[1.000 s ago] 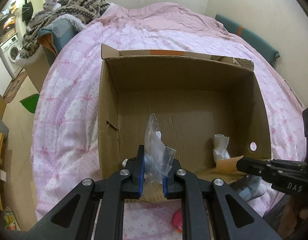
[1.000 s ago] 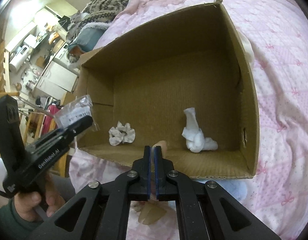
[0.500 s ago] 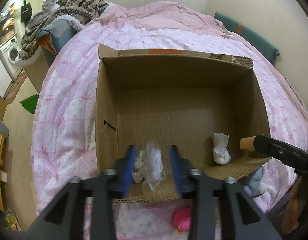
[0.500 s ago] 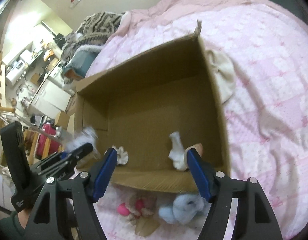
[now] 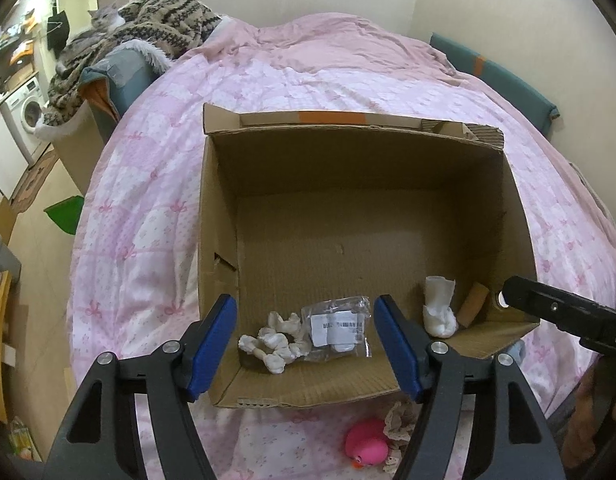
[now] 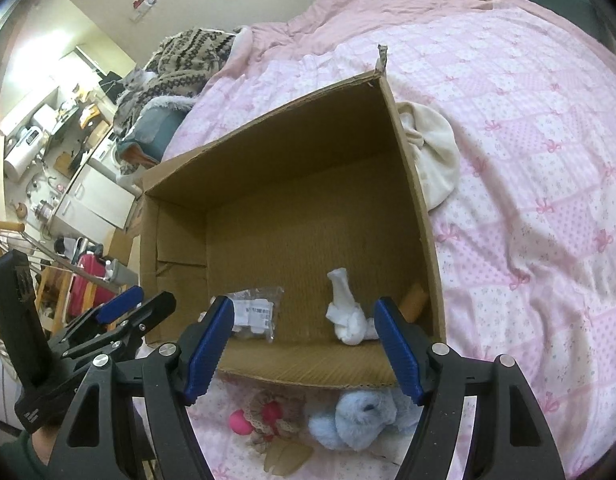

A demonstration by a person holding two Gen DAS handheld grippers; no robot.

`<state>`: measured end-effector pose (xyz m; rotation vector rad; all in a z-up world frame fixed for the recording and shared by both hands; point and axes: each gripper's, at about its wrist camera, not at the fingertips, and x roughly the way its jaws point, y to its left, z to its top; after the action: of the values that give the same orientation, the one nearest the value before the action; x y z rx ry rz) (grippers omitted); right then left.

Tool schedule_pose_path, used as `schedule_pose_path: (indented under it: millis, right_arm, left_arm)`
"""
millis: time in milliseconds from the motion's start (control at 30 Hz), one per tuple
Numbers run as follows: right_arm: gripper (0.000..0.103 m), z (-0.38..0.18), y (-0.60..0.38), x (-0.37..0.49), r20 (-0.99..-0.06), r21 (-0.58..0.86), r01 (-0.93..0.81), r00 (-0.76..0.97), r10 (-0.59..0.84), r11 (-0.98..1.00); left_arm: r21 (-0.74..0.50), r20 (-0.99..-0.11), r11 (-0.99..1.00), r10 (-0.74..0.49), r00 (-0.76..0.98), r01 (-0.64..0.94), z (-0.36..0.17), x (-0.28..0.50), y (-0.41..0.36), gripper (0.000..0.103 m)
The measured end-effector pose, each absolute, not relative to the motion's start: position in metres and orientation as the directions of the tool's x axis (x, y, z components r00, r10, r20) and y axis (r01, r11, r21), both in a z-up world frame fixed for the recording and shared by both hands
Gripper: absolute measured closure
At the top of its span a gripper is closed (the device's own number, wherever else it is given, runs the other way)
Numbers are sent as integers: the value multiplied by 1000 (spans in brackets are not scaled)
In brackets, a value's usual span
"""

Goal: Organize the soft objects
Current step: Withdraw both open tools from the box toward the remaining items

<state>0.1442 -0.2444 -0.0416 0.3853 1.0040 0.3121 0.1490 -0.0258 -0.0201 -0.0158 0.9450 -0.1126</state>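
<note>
The left claw (image 5: 306,344) is opening, nothing between its pads; the plastic bag (image 5: 337,326) it pinched a second ago now lies in the cardboard box (image 5: 212,240) at 6 o'clock. The right claw (image 6: 304,346) is spread empty. Toys on the bed (image 5: 148,200) remain.

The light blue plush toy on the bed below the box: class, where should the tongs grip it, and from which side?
Grip the light blue plush toy across its rounded middle, coming down from above. It lies low on the quilt close to the cardboard box, so side approaches are crowded.

Both wrist views angle down, sharing box (image 5: 363,216).
</note>
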Motion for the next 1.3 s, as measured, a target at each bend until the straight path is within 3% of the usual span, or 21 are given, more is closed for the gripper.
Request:
schedule_pose_path:
  millis: [700,1300]
  right_arm:
    - [26,-27,-254,123,-735,435,-53,555,389,899]
    - [26,-40,-253,87,-775,447,10,503,381,895]
  left_arm:
    - [-69,-782,997,-69,619,25,3,115,-5,35]
    - [-129,-833,992,-116,541,13,-16,76,-9,35]
